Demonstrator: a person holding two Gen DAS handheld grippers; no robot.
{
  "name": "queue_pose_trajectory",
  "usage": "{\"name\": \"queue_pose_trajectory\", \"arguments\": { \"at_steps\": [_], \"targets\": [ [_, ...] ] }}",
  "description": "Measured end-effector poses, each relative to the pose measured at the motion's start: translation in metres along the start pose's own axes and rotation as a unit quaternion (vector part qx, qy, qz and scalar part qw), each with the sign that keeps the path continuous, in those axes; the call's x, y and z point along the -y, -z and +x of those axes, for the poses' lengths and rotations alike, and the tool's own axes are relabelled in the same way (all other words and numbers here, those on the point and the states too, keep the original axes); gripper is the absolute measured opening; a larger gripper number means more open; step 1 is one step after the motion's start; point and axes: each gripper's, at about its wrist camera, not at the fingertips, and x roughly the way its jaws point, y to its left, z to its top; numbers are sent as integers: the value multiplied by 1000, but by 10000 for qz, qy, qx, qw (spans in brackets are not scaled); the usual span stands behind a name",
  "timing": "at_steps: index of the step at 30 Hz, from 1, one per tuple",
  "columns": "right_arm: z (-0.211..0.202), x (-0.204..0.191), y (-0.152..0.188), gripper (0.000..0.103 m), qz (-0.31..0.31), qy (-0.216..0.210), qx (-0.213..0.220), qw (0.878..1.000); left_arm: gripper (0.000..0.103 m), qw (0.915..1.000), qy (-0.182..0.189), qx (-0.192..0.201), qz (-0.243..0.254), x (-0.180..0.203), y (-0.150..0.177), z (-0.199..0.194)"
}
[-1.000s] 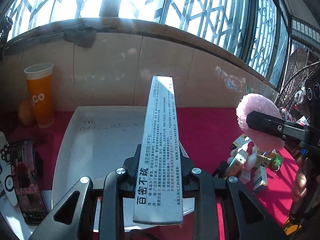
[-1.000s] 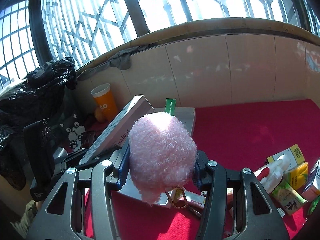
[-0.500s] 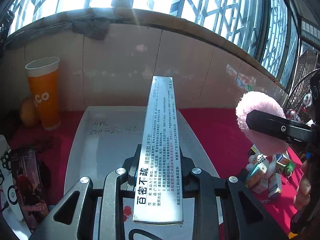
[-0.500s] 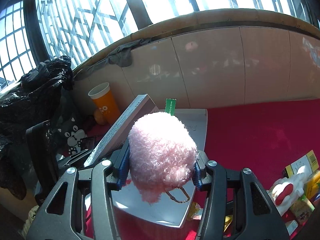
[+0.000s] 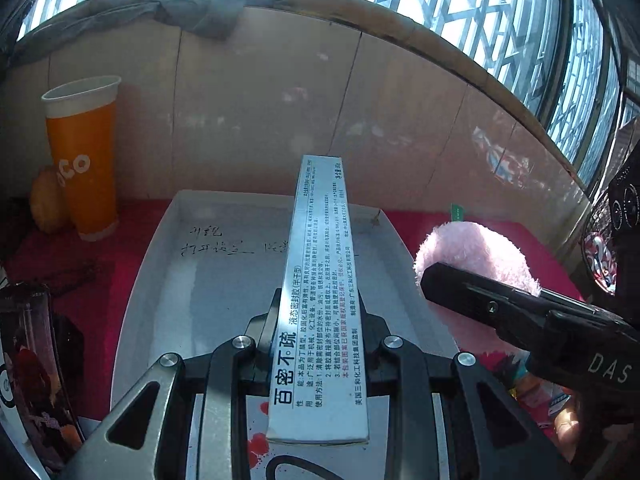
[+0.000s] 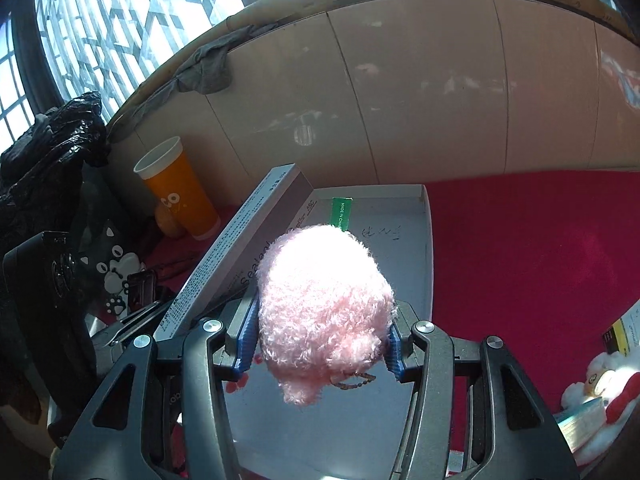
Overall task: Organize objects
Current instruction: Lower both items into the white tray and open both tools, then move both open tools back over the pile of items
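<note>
My left gripper [image 5: 320, 320] is shut on a long grey sealant box [image 5: 320, 280] with printed Chinese text, held over the shallow white tray [image 5: 160, 248]. My right gripper [image 6: 320, 320] is shut on a fluffy pink plush toy [image 6: 324, 304] with a green tag and bead chain, also above the tray [image 6: 427, 248]. The plush [image 5: 472, 256] and right gripper finger [image 5: 480, 304] show at the right of the left wrist view. The sealant box [image 6: 240, 252] shows left of the plush in the right wrist view.
An orange paper cup [image 5: 86, 156] stands by the tiled wall at back left, an orange fruit [image 5: 46, 204] beside it. A phone [image 5: 32, 368] lies at the left. Small boxes and a white-red plush [image 6: 600, 392] lie on the red cloth [image 6: 520, 248] at right.
Both grippers have moved forward and down over the white tray with their objects still held. The tray and cup look larger and nearer.
</note>
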Motion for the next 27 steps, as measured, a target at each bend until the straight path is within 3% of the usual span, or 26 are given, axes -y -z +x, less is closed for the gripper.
{"name": "queue_pose_trajectory", "arguments": {
  "at_steps": [4, 5, 7, 8, 9, 13, 19, 27],
  "targets": [
    [12, -1, 1, 56, 10, 29, -69, 10000, 29, 9998, 64, -144, -132, -5, 1, 8],
    [14, -1, 2, 56, -9, 50, -95, 9999, 36, 9996, 61, -198, -172, -6, 1, 9],
    [14, -2, 5, 68, -30, 129, -57, 9999, 59, 9994, -212, -196, -179, -7, 4, 10],
    [11, 0, 6, 73, -39, 175, 16, 9998, 90, 9993, -301, -134, -158, -6, 5, 8],
    [8, 1, 7, 85, -43, 183, 78, 9998, 103, 9993, -350, -45, -131, -6, 7, 5],
    [-10, 4, 11, 96, -17, 241, 281, 9993, 103, 9978, -614, 215, -107, 1, 8, -8],
    [-53, 4, 19, 97, 2, 169, 759, 9970, 103, 9951, -678, 571, -428, 5, 11, -32],
    [-106, 1, 35, 97, -282, 355, 1339, 9900, 103, 9921, -859, 891, -214, 24, 17, -57]
  ]
}}
